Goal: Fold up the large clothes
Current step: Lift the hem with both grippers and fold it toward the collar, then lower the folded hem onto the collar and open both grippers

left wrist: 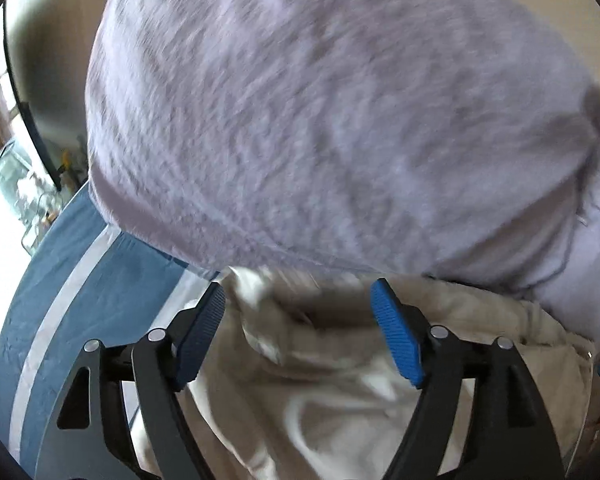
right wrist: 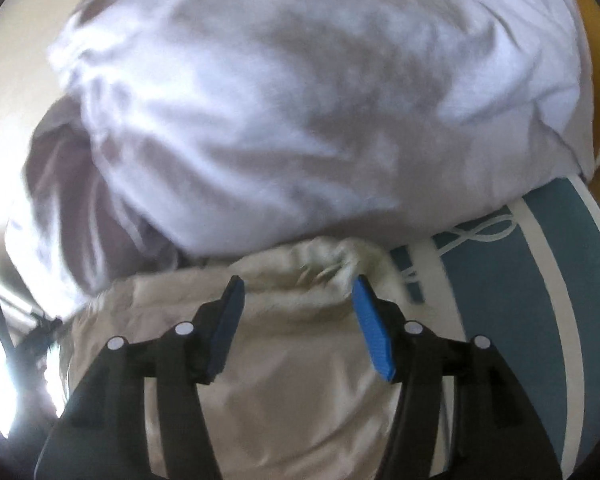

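- The left gripper (left wrist: 300, 300) hangs over the beige garment (left wrist: 320, 392), its blue pads (left wrist: 396, 340) spread apart with nothing pinched between them.
- The right gripper (right wrist: 298, 300) is likewise released above the same beige cloth (right wrist: 284, 380).
- The garment lies on a blue, white-striped sheet (left wrist: 80, 292), touching a bulky lavender fleece heap (left wrist: 320, 120) beyond it.
- Both views are motion-blurred.
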`<state>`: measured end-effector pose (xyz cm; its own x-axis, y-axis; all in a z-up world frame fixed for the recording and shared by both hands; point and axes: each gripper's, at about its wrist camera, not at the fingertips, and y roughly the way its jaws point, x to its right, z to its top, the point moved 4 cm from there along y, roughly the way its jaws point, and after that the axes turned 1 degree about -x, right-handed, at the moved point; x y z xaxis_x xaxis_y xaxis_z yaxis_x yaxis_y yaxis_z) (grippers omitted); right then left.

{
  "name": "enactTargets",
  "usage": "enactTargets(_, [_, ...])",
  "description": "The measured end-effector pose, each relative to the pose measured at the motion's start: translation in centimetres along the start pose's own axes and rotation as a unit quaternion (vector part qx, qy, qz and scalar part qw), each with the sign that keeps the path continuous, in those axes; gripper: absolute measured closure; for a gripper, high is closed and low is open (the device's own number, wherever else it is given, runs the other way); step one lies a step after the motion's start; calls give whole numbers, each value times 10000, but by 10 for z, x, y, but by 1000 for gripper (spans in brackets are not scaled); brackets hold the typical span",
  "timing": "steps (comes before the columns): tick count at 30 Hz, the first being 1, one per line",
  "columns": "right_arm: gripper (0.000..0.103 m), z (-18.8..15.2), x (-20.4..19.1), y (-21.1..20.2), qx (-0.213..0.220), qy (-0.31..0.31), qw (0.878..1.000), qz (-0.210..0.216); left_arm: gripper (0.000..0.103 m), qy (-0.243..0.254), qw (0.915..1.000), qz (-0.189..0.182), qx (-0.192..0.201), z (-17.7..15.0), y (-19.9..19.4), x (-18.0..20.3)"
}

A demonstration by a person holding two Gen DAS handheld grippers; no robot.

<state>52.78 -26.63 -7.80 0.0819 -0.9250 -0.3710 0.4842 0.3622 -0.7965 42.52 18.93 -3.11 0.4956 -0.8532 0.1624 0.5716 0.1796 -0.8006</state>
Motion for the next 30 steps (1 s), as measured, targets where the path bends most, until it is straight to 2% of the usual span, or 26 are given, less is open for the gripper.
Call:
enactTargets(7, [46,-32,-58,8,-384,-695,9967,153,24,570,9972,-476,-82,-25,-27,54])
enactTargets(12, [45,-46,-90,23,-583,-1073,9925,63,24,893,9930,-754,-144,-49,-38,89])
enactTargets(16, [43,-55,-96,38,-763,-1335,9879,-197,24,1179,9907,-670,-119,-65,-34,107])
enactTargets(19, [44,-61,-92,55,-900,-1405,9852,-404,24,1234,9904,-571,-243,-75,-17,111])
enactTargets(20, [46,-64,-92,61,-914,-1451,9840,-483,23,1230,9907,-520,-268,-77,-11,112])
enactTargets(22, [63,-67,-94,72,-866,-1577,9818,-603,23,1202,9913,-454,-272,-76,6,107])
enactTargets(23, [68,-68,-95,75,-850,-1616,9812,-626,23,1190,9916,-445,-260,-76,10,107])
enactTargets(25, [86,-66,-98,81,-801,-1663,9807,-647,23,1198,9918,-386,-209,-74,17,110])
enactTargets(27, [94,-61,-98,88,-764,-1598,9820,-651,23,1210,9919,-342,-183,-70,25,112])
enactTargets(30, [99,-52,-97,100,-698,-1412,9855,-635,23,1187,9926,-224,-151,-66,39,119])
